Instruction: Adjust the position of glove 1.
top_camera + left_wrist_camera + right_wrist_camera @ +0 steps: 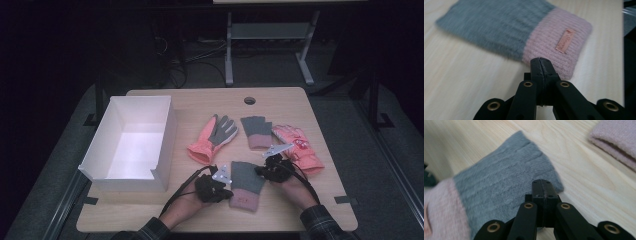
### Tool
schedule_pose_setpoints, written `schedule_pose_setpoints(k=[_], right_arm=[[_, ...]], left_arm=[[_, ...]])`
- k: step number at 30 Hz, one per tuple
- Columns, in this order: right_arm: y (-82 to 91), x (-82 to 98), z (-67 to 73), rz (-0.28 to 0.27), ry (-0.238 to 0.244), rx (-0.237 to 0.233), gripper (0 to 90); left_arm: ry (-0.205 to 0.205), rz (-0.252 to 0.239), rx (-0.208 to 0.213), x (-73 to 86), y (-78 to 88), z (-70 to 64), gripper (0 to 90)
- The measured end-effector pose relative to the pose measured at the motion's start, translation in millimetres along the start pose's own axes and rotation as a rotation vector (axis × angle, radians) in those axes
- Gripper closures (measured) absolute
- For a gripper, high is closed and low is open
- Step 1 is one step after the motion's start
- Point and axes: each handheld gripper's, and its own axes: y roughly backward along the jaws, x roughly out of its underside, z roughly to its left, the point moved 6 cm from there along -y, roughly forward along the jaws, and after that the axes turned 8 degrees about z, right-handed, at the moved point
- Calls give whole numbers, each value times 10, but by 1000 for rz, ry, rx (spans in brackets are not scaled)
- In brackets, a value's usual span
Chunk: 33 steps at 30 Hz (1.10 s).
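Glove [244, 183] grey and pink, flat near table edge [215, 226], between left gripper [226, 189] at cuff and right gripper [260, 169] at grey corner, jaws pressed together, pinching nothing. Bare wood around fingers; white box [111, 141] left, other gloves [256, 131] beyond.

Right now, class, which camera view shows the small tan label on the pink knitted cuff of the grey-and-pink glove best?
The left gripper view: the small tan label sits close and whole on the glove's pink knitted cuff. The high view shows it as a faint mark; the right gripper view catches its edge at most.
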Motion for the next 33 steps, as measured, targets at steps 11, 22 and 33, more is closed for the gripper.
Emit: schedule_pose_setpoints(k=[11, 22, 33], right_arm=[[-93, -130, 49, -7, 17, 8, 900], [-70, -189, 13, -25, -3, -40, 900], [42, -188, -56, -74, -46, 1, 725]], left_arm=[[-37, -10, 51, -146, -140, -156, 897], [-19, -25, 23, -138, -88, -58, 789], [56, -78, -17, 99, 229, 133, 396]])
